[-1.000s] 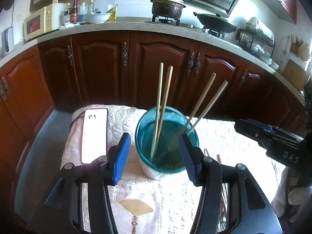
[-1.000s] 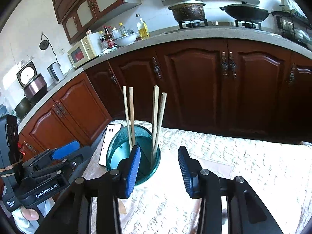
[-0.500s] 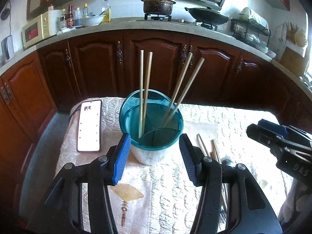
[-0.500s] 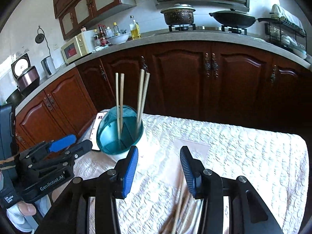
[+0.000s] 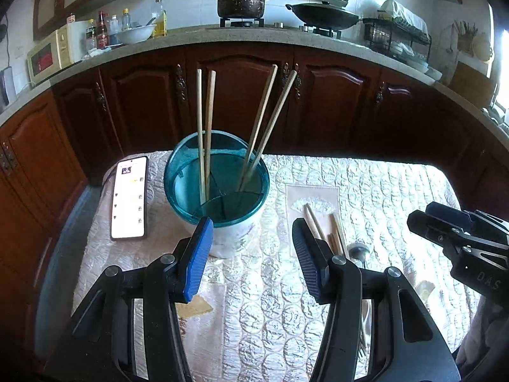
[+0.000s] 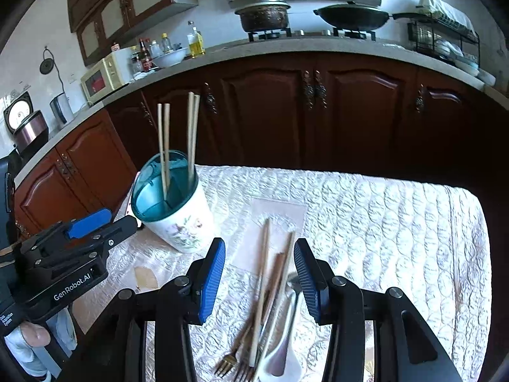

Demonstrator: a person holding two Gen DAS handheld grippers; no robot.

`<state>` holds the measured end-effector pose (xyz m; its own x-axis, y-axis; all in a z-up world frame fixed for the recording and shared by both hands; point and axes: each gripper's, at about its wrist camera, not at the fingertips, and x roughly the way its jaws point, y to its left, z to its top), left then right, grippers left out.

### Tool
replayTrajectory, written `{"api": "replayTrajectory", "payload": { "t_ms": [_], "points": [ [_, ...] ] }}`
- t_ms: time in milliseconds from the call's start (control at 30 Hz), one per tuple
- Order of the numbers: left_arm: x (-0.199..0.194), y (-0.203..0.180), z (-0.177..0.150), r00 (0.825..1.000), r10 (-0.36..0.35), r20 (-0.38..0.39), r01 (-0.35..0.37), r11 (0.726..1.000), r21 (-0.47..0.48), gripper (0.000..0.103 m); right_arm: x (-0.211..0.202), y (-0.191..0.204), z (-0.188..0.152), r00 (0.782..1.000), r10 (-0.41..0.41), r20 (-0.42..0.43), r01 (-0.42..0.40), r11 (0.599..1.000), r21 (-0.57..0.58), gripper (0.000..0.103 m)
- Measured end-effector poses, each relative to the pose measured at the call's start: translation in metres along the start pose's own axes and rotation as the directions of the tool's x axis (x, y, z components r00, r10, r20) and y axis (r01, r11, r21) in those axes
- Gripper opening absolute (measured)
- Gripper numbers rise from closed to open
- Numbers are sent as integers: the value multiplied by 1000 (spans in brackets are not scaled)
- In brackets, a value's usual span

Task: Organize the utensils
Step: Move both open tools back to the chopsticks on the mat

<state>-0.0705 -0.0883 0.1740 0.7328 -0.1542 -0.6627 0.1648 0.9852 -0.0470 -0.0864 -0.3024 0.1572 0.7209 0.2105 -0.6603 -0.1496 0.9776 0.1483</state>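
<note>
A white utensil holder with a teal divided insert (image 5: 219,191) stands on the quilted table and holds two pairs of chopsticks (image 5: 203,133); it also shows in the right wrist view (image 6: 178,213). My left gripper (image 5: 251,254) is open and empty just in front of the holder. My right gripper (image 6: 259,281) is open and empty above a loose pile: chopsticks (image 6: 264,273), forks (image 6: 229,363) and a white spoon (image 6: 283,347). The pile's chopstick ends (image 5: 321,226) show beside my left gripper's right finger.
A phone (image 5: 129,197) lies screen-up left of the holder. The quilted tablecloth (image 6: 381,222) covers a small table. Dark wooden cabinets (image 5: 238,95) and a counter with stove, pots and microwave stand behind. The table's edges drop off at left and far side.
Both grippers have drawn back from the holder and toward the near side. The right gripper has swung right, over the loose pile of utensils. Both stay open.
</note>
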Motion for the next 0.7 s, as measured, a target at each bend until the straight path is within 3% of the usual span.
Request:
{"api": "replayTrajectory", "payload": {
  "t_ms": [267,400,633,700],
  "points": [
    [14,-6,-8,999,-15,-35,15,1000,10,51,11,-18,-13,998,-28,-52,29,999,23,43],
    [27,-6,-15,995,-57,-81,57,998,3,51,27,-29,-21,995,-37,-96,40,999,36,43],
    [61,-7,-32,972,-129,-197,128,992,-15,51,81,-55,-33,976,21,-215,4,994,114,43],
    [69,-8,-35,968,-130,-215,129,991,-17,51,98,-58,-30,970,49,-238,-19,992,127,38]
  ]
}}
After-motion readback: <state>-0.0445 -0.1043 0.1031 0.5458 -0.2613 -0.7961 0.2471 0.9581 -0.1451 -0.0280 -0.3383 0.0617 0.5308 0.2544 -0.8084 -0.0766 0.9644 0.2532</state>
